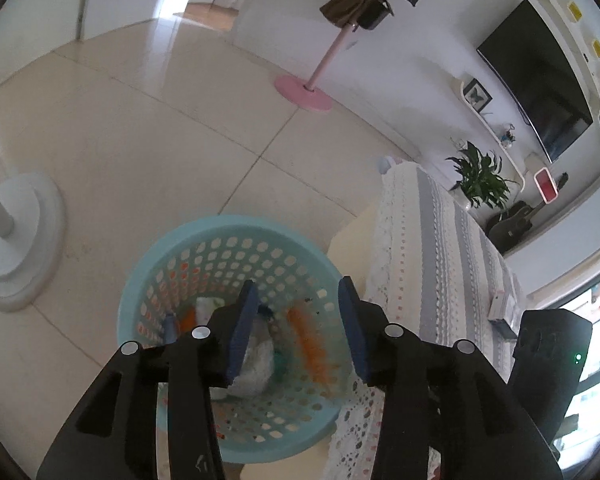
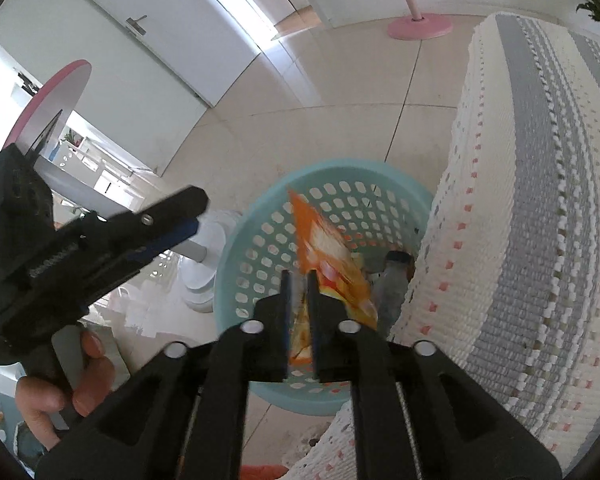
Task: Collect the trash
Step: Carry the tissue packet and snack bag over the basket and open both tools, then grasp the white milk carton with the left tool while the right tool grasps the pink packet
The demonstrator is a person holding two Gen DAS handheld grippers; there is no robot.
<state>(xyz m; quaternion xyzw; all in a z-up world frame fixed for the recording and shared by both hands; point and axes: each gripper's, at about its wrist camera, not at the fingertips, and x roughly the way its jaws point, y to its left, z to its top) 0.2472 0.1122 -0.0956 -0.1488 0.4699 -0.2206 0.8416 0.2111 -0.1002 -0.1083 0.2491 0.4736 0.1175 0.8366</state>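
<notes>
Right tongs (image 2: pixel 299 280) parted around an orange wrapper (image 2: pixel 332 258) above the blue basket (image 2: pixel 242 216) on the floor — left tongs (image 1: pixel 296 300) open, empty. Best opened fully over the basket's middle, clear of the rim — then lifted straight away.

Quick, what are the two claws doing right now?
Left claw: open, nothing in it, above the blue basket.
Right claw: slightly open, orange wrapper between its fingers over the basket; grip cannot be told.

Around you stand a pink coat stand (image 1: pixel 304 90), a wall television (image 1: pixel 536 80), a potted plant (image 1: pixel 480 178), a guitar (image 1: pixel 510 226) and a white door (image 2: pixel 140 40).
</notes>
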